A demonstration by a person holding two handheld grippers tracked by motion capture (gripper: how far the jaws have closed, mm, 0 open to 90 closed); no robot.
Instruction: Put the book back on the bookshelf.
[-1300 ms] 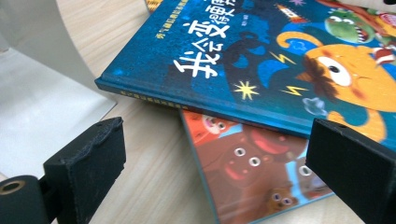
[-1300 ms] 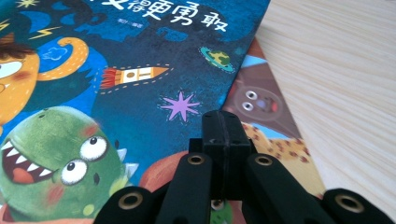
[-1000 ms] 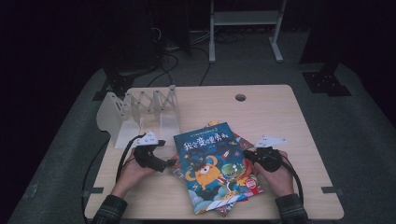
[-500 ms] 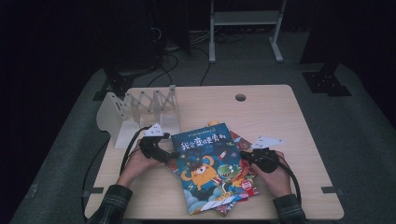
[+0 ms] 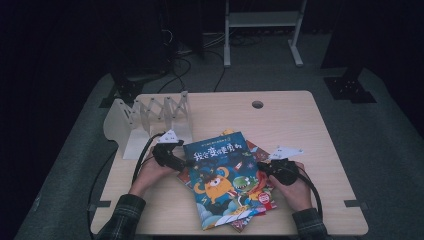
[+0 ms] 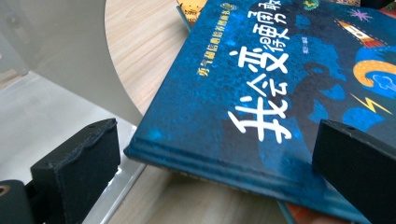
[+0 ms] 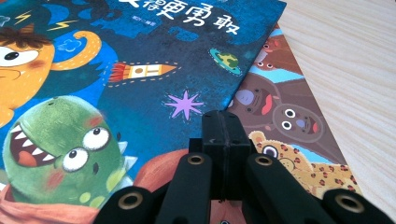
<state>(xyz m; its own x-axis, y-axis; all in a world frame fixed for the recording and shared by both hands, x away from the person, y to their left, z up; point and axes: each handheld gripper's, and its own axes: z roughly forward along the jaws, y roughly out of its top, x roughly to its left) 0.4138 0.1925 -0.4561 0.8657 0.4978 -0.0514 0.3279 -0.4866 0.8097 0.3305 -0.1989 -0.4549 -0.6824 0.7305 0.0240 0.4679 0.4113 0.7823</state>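
My left gripper (image 6: 205,163), jaws wide, straddles the blue book's (image 5: 225,185) corner beside the rack (image 5: 145,117); my right gripper (image 7: 225,122), closed empty, pins it. Next: clamp, lift.

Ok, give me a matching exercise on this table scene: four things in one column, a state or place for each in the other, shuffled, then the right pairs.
Column one:
1. left gripper
2. right gripper
3. blue monster book
4. white folding rack

Column two:
A. standing at the table's far left, apart from the books
B. jaws shut, resting at the stack's right edge
C. jaws open, either side of a book corner
D. lying on top of the stack of books

Pairs: 1-C, 2-B, 3-D, 4-A
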